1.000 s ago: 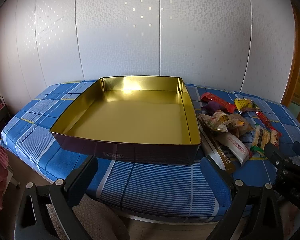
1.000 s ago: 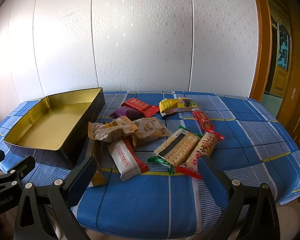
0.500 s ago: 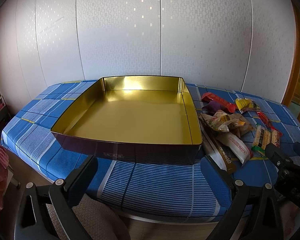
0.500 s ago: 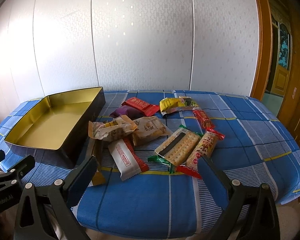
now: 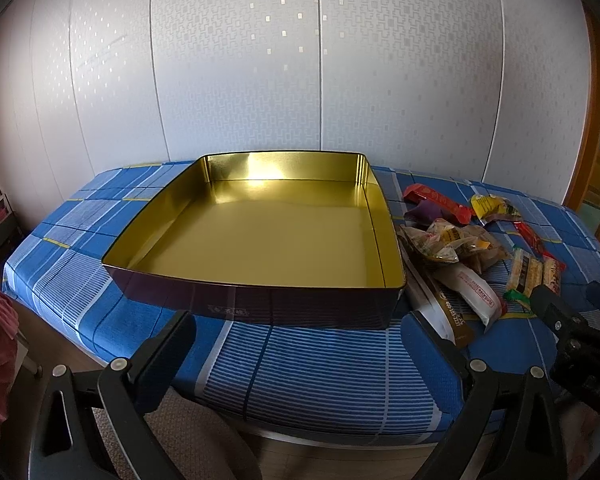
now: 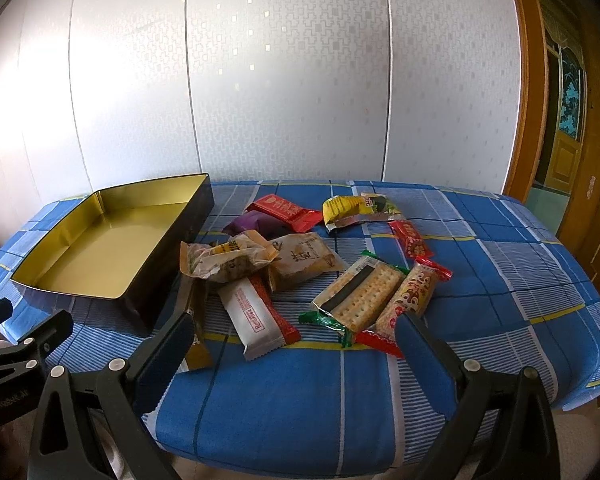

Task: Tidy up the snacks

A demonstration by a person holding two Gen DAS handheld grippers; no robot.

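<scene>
tin (image 5: 260, 240): sat at the bench's left half, near the front edge; gold inside bare, nothing in it.
snacks (image 6: 308, 264): loose heap on the blue checked cloth (image 6: 500, 280) right of the tin, likely kept close for short transfers; none boxed yet.
left hand-held gripper (image 5: 296, 344): released, empty, facing the tin's front wall.
right hand-held gripper (image 6: 292, 340): released, empty, at the front edge before the white packet (image 6: 256, 316) and cracker pack (image 6: 360, 296).

Daylight is bright and soft. Glare flashes on the gold tin (image 5: 260, 236) at its far wall, and a white bloom washes the wall panels (image 6: 28, 92) at left. Both fisheye views bow straight lines and darken at the corners.
</scene>
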